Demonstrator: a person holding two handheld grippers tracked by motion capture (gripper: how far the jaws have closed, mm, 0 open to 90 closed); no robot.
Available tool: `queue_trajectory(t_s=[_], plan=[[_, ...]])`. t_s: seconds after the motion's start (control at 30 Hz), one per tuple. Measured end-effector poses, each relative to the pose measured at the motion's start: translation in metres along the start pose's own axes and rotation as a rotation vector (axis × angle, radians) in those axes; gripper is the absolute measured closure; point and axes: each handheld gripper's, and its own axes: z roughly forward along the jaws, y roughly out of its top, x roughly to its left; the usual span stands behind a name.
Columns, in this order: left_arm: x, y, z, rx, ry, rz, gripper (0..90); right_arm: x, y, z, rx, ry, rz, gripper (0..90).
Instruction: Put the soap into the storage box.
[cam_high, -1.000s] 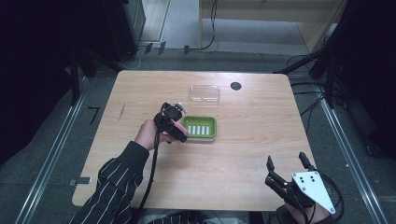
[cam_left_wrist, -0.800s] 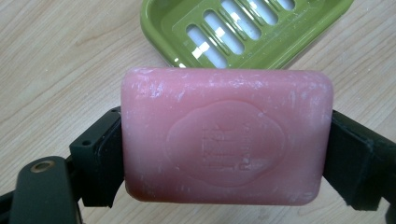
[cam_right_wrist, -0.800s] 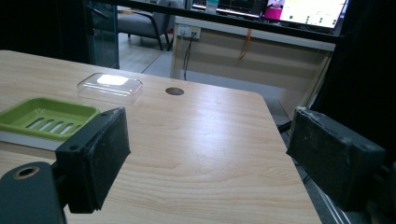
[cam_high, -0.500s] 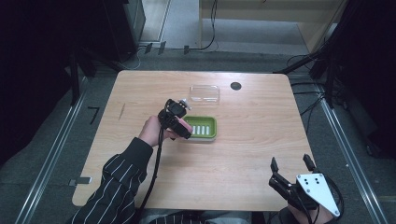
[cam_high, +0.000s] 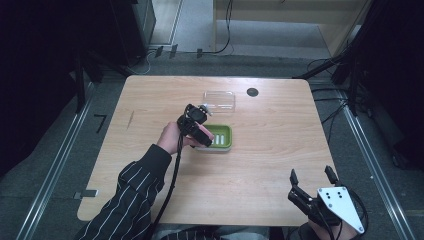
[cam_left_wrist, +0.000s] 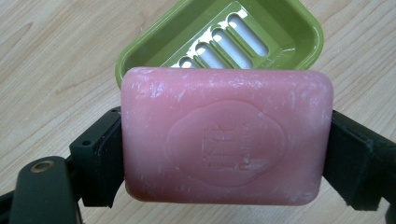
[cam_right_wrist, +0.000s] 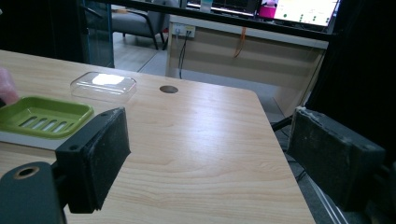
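Compared with a second ago, the left gripper (cam_high: 196, 124) is sitting a little farther toward 12 o'clock on the table (cam_high: 280, 150), now hanging over the 9 o'clock end of the green soap dish (cam_high: 220, 136), while the right gripper (cam_high: 310, 184) is staying near the 5 o'clock corner with barely any shift. In the left gripper view, the left gripper (cam_left_wrist: 224, 140) is clamping a pink soap bar (cam_left_wrist: 226, 140) between its two black jaws, pressing on the bar's short ends. The bar is hanging above the dish (cam_left_wrist: 289, 32), whose slotted floor is showing past the bar's upper edge toward 12 o'clock. The bar's long axis is running from 9 to 3 o'clock in that view, straight across the jaws, its stamped face turned toward the camera. A clear lid (cam_high: 219, 100) is lying just beyond the dish toward 12 o'clock, apart from it, and a dark round hole (cam_high: 252, 92) is sitting at 3 o'clock of the lid. In the right gripper view, the right gripper (cam_right_wrist: 205, 158) is standing wide and holding nothing.
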Motion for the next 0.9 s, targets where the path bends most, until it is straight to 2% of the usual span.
queue_trajectory(t_s=[0.13, 0.2, 0.43, 0.6, 0.9], plan=[[-0.001, -0.001, 0.000, -0.014, -0.008, -0.014, 13.6, 0.001, 0.001, -0.001, -0.004, -0.003, 0.002, 12.7], [0.000, -0.001, 0.001, -0.007, -0.014, -0.016, 13.6, 0.002, 0.001, -0.001, -0.003, 0.000, -0.003, 12.7], [0.004, 0.000, 0.001, -0.016, 0.000, -0.028, 13.6, 0.002, 0.001, 0.000, -0.002, -0.002, -0.007, 12.7], [0.005, 0.002, 0.003, -0.022, -0.010, -0.046, 13.6, 0.001, 0.001, -0.001, -0.002, -0.005, -0.001, 12.7], [0.002, 0.009, 0.004, -0.026, -0.006, -0.048, 13.6, 0.001, 0.001, -0.001, 0.001, -0.004, -0.009, 12.7]])
